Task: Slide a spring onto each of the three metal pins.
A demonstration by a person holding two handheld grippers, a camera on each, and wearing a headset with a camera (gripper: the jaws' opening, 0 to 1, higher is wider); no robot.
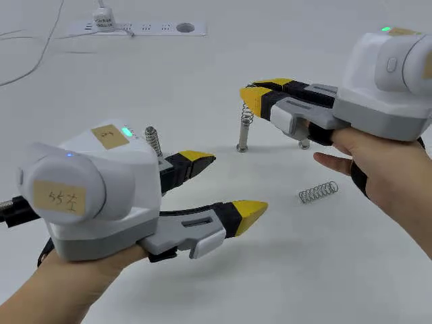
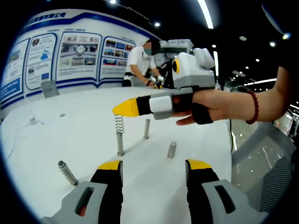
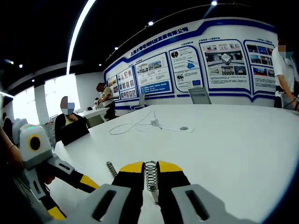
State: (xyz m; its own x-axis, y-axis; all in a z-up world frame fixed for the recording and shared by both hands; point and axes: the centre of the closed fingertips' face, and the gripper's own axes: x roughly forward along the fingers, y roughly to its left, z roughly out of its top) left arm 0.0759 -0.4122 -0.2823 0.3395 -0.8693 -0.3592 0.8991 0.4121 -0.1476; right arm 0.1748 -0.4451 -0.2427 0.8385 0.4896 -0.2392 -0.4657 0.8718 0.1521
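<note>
My right gripper (image 1: pixel 254 92) is shut on a spring (image 1: pixel 247 113) whose lower coils sit over the top of an upright metal pin (image 1: pixel 241 137). In the right gripper view the spring (image 3: pixel 150 174) stands upright between the nearly closed yellow tips. A second pin carrying a spring (image 1: pixel 154 141) leans just behind my left gripper (image 1: pixel 229 182), which is open and holds nothing. A loose spring (image 1: pixel 318 192) lies on the table below the right hand. In the left gripper view a bare pin (image 2: pixel 146 128) and a shorter pin (image 2: pixel 172 150) stand beyond the open left gripper (image 2: pixel 155 165).
A white power strip (image 1: pixel 145 28) with a cable lies at the far edge of the white table (image 1: pixel 202 283). Across the room, people work at other tables beneath blue wall posters (image 3: pixel 187 63). A grey chair (image 2: pixel 266 168) stands at the table's right.
</note>
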